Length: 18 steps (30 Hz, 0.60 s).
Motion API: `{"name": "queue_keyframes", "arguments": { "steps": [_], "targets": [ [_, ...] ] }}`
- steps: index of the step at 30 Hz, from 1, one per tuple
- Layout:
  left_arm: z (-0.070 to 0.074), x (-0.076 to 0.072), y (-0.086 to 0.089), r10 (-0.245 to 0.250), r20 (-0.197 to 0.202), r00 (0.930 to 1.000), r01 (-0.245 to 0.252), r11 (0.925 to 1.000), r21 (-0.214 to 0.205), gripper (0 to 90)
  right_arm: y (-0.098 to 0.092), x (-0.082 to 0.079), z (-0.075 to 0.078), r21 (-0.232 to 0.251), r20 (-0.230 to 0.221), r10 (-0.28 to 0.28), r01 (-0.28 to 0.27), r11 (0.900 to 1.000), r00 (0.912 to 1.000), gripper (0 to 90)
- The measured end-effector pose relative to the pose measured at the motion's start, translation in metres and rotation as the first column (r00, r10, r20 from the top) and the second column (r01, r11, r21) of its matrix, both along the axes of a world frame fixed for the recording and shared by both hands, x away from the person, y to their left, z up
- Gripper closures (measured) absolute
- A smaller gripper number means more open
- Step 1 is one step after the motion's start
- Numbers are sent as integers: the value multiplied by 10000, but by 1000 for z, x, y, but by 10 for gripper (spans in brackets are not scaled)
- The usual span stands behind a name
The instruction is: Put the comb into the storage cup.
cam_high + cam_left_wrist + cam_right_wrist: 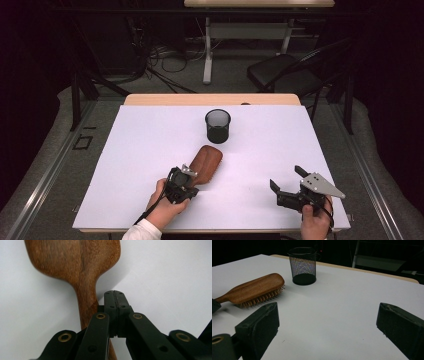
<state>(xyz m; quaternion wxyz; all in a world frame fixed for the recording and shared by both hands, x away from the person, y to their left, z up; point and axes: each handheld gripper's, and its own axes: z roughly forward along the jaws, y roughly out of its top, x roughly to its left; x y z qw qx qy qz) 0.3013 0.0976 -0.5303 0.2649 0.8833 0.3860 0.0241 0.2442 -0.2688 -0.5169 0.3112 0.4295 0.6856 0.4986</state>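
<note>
A wooden hairbrush (208, 159) lies bristles down on the white table, its handle pointing toward the person. In the left gripper view its handle (86, 302) runs just left of my left gripper (115, 293), whose pads are pressed together with nothing between them. From above, the left gripper (191, 174) sits over the handle end in the person's left hand. My right gripper (285, 176) rests near the front right of the table, jaws wide apart and empty. Its own view, right gripper (327, 310), looks toward the hairbrush (257, 288) and a black mesh cup (303, 266).
The black mesh cup (218, 125) stands upright behind the brush, near the middle back of the white table top (280, 140). Beyond the table are a dark chair (285, 72), cables on the floor and another table's leg (207, 55).
</note>
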Motion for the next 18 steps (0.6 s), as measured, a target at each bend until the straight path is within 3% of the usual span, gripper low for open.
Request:
{"name": "queue_keyframes", "arguments": {
  "steps": [6, 13, 18],
  "targets": [
    [-1, -10, 10, 99, 299, 9995, -99, 10000, -13, 900, -1, 1, -1, 21, 9, -27, 27, 10000, 10000, 45],
    [-4, -9, 21, 313, 353, 9989, -321, 9992, 223, 900, 0, 1, -1, 16, -4, -8, 8, 10000, 10000, 45],
    [1, -7, 29, 486, 416, 9980, -487, 9988, 25, 900, -1, 1, -1, 18, 4, 4, -4, 10000, 10000, 45]
  ]
}}
